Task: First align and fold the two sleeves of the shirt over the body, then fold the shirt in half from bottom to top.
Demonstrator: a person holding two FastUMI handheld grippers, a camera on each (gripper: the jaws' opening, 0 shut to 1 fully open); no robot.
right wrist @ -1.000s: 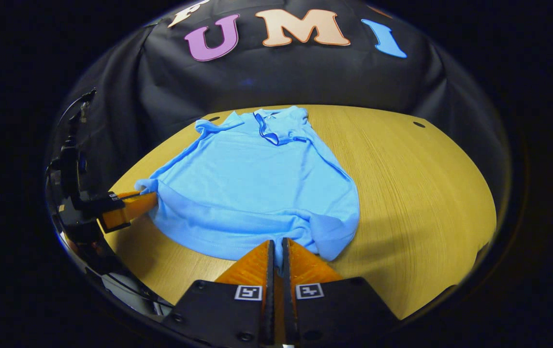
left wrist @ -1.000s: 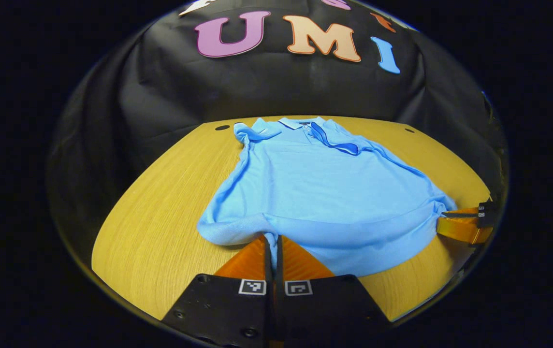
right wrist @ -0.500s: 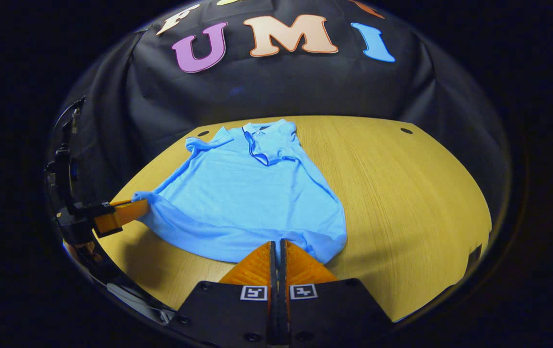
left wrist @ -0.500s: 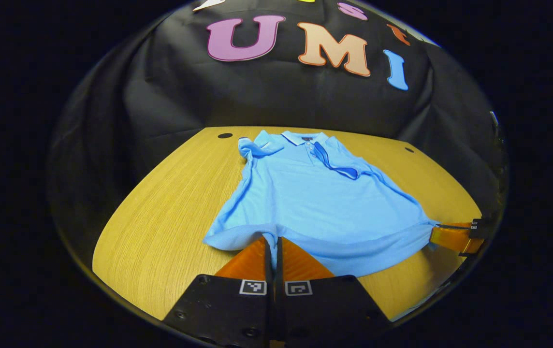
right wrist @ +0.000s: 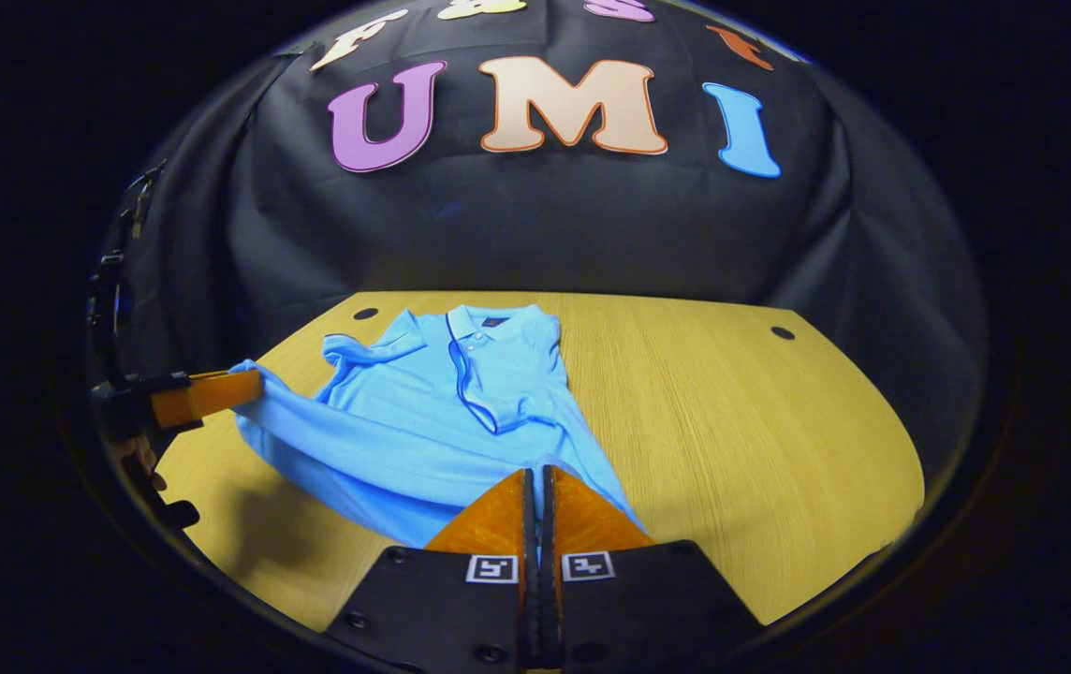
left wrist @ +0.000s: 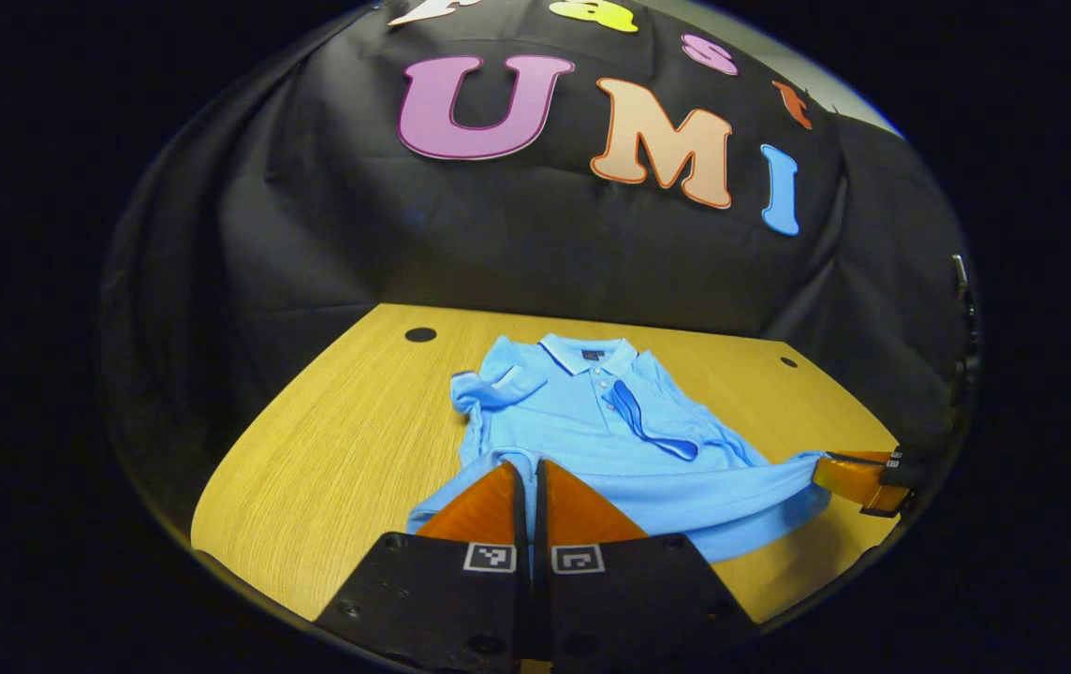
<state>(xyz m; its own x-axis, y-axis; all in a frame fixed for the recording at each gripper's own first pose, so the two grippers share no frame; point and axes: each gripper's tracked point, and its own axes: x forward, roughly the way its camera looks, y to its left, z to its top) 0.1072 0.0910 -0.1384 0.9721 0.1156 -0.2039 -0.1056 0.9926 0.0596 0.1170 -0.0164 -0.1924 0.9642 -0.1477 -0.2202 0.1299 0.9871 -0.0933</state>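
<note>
The light blue polo shirt [left wrist: 592, 421] lies on the wooden table [left wrist: 330, 440], collar toward twelve o'clock and both sleeves folded over the body. The left gripper [left wrist: 528, 473] is clamped on the hem at six o'clock in the left gripper view. The right gripper [right wrist: 536, 477] likewise pinches the hem, which appears raised off the table between them.
</note>
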